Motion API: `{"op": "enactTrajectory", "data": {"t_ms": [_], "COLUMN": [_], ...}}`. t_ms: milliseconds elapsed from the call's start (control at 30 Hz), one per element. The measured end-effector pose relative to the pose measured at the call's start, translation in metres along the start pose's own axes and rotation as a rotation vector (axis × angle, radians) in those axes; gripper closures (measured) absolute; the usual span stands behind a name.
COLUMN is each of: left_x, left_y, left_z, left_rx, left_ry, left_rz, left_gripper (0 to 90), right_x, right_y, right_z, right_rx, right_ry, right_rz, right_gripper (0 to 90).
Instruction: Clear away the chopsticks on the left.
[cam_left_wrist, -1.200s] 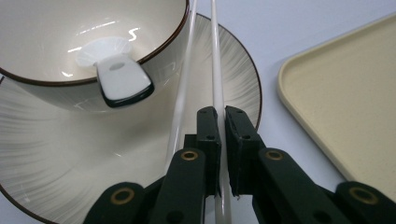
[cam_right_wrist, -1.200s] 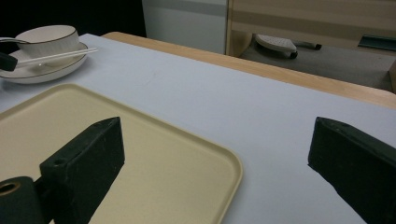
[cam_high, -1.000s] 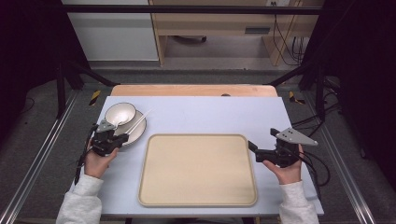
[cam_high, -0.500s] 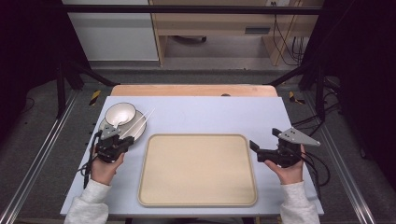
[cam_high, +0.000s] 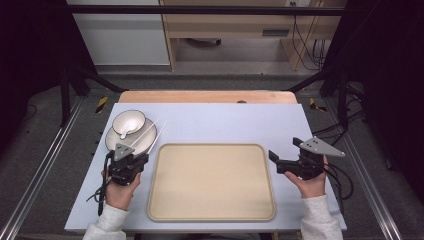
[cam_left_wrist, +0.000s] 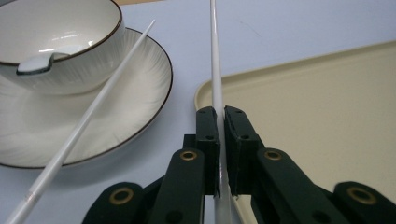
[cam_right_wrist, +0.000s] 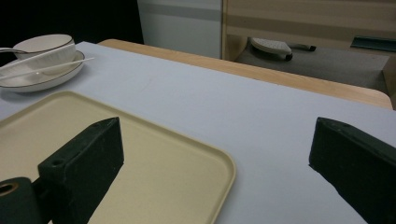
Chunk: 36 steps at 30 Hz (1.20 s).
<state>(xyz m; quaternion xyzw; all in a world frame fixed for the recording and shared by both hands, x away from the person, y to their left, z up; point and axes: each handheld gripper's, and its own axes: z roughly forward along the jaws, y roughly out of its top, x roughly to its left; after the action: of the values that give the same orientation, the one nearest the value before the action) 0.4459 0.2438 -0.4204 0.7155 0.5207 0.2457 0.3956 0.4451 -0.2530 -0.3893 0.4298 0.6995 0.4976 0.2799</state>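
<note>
your left gripper (cam_left_wrist: 218, 122) pinches one white chopstick (cam_left_wrist: 215, 65) just left of the beige tray (cam_high: 212, 182), while your right gripper (cam_right_wrist: 215, 158) gapes wide, holding nothing, at the tray's right edge.

Grey floor (cam_high: 225, 82), white cabinet (cam_high: 117, 32), wooden desk (cam_high: 235, 25), black frame posts (cam_high: 65, 85), dim surroundings.

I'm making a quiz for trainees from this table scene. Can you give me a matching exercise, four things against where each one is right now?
Things:
1. held chopstick
2. other chopstick
3. bowl
4. tray

Places:
A. on the plate
B. middle of the table
C. clamped in the left gripper
D. lying across the plate's rim

Pairs: 1-C, 2-D, 3-A, 4-B
</note>
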Motion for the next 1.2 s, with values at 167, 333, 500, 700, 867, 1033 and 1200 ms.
{"op": "enactTrajectory", "data": {"t_ms": [167,333,500,700,867,1033,1200], "left_x": [-0.005,-0.016,-0.03,-0.043,-0.053,-0.061,-0.067], "left_y": [-0.004,-0.008,-0.011,-0.023,-0.035,-0.047,-0.056], "left_z": [-0.01,-0.018,-0.02,-0.02,-0.019,-0.014,-0.01], "left_rx": [-0.02,-0.037,-0.047,-0.063,-0.079,-0.073,-0.073], "left_ry": [0.013,0.03,0.046,0.059,0.068,0.071,0.085], "left_rz": [-0.052,-0.077,-0.074,-0.107,-0.153,-0.173,-0.181], "left_gripper": [84.8,84.7,84.7,84.7,84.8,84.8,84.8], "right_x": [0.001,0.001,0.002,0.002,0.002,0.003,0.003], "right_y": [0.0,-0.001,-0.001,0.0,-0.001,-0.001,-0.002], "right_z": [0.001,0.001,0.001,0.0,0.001,0.003,0.004], "right_rx": [0.006,0.004,0.005,0.003,0.004,0.01,0.012], "right_ry": [0.0,0.004,0.007,0.011,0.011,0.014,0.017], "right_rz": [0.001,-0.001,-0.001,0.005,0.007,0.002,0.0], "right_gripper": [3.4,3.3,3.3,3.3,3.3,3.3,3.3]}}
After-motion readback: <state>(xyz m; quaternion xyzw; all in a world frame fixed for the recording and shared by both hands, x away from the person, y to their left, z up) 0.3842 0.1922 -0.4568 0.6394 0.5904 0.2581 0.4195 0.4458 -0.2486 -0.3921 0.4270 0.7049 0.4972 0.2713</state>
